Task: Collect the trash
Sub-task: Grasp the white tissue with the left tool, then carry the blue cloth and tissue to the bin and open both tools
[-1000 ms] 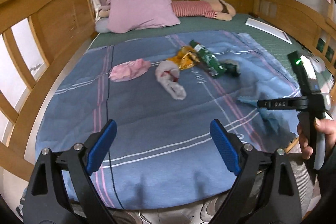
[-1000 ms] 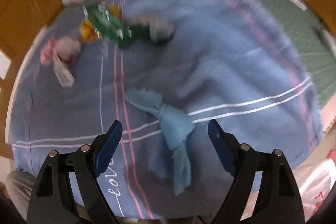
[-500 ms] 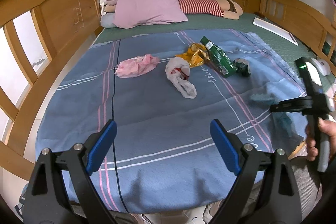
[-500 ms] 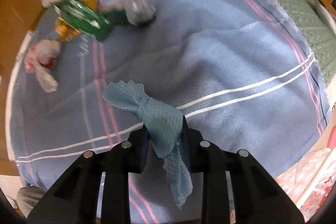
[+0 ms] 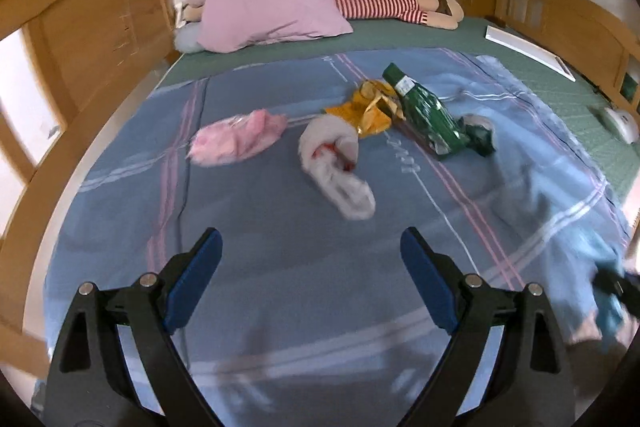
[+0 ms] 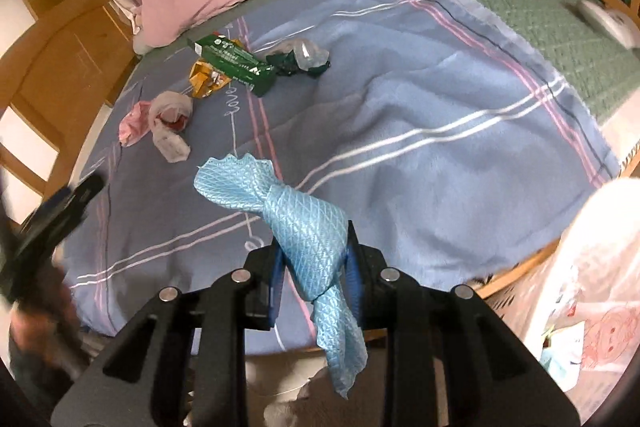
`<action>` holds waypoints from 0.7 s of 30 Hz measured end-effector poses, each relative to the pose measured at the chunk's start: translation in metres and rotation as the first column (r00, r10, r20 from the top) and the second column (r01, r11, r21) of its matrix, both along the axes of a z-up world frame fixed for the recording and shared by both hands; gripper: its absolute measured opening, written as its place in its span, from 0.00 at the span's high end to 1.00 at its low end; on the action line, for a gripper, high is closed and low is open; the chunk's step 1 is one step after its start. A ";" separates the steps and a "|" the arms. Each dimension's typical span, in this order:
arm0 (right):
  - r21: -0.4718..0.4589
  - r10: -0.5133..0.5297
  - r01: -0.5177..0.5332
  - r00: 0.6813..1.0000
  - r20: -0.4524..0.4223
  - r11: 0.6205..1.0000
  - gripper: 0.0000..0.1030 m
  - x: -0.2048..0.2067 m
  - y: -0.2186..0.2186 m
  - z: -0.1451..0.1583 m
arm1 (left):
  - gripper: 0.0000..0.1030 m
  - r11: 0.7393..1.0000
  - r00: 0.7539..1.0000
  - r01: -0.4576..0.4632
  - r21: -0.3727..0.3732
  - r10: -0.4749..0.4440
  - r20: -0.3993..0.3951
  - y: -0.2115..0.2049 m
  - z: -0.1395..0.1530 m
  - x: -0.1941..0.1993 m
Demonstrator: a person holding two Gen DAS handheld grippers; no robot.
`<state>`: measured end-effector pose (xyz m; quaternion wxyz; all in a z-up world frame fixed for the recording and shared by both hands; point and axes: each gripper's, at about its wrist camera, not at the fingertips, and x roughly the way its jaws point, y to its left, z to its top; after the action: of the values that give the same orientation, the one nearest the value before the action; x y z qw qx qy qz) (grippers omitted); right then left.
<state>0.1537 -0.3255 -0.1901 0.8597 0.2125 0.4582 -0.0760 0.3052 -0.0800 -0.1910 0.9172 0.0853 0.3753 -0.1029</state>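
My right gripper [image 6: 314,263] is shut on a light blue cloth wipe [image 6: 296,211] and holds it lifted above the blue blanket [image 6: 420,115]; it shows blurred at the left wrist view's right edge [image 5: 608,299]. My left gripper [image 5: 310,267] is open and empty over the blanket's near part [image 5: 280,267]. On the blanket lie a pink bag [image 5: 236,143], a white bag with red inside [image 5: 336,167], a yellow wrapper [image 5: 368,107], a green packet [image 5: 424,115] and a crumpled dark green and clear wrapper [image 5: 478,133].
A pink pillow [image 5: 272,7] and a striped doll [image 5: 392,3] lie at the bed's head. Wooden bed rails [image 5: 80,39] run along both sides. A white bag with a drawn figure [image 6: 592,287] hangs off the bed's near right corner.
My right gripper closed on the blue wipe and has lifted it off the blanket toward the bed's near edge. My left gripper stayed open and shifted slightly nearer the trash.
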 end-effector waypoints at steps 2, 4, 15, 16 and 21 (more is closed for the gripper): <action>0.001 -0.005 0.005 1.000 0.005 1.000 0.73 -0.003 -0.001 -0.002 | 0.12 1.000 1.000 -0.016 0.000 0.016 0.000 -0.008 -0.008 0.024; 0.004 -0.010 0.010 1.000 0.009 1.000 0.73 -0.003 -0.002 -0.002 | 0.11 1.000 1.000 -0.019 -0.013 0.019 -0.018 -0.014 -0.018 0.049; 0.056 -0.040 0.039 0.999 0.020 0.998 0.73 -0.002 -0.014 -0.008 | 0.62 1.000 0.992 -0.023 0.013 0.024 -0.127 -0.044 -0.084 0.147; 0.061 -0.040 0.039 0.999 0.021 0.997 0.73 -0.001 -0.016 -0.008 | 0.63 1.000 0.989 -0.019 0.013 0.021 -0.146 -0.045 -0.086 0.150; 0.069 -0.047 0.044 0.998 0.043 0.997 0.73 -0.003 -0.018 -0.006 | 0.79 1.000 0.992 -0.028 -0.008 0.027 -0.126 -0.041 -0.071 0.134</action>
<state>0.1502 -0.3431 -0.1964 0.8601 0.2538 0.4361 -0.0752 0.4395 -0.1213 -0.2615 0.8934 0.0688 0.4331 -0.0973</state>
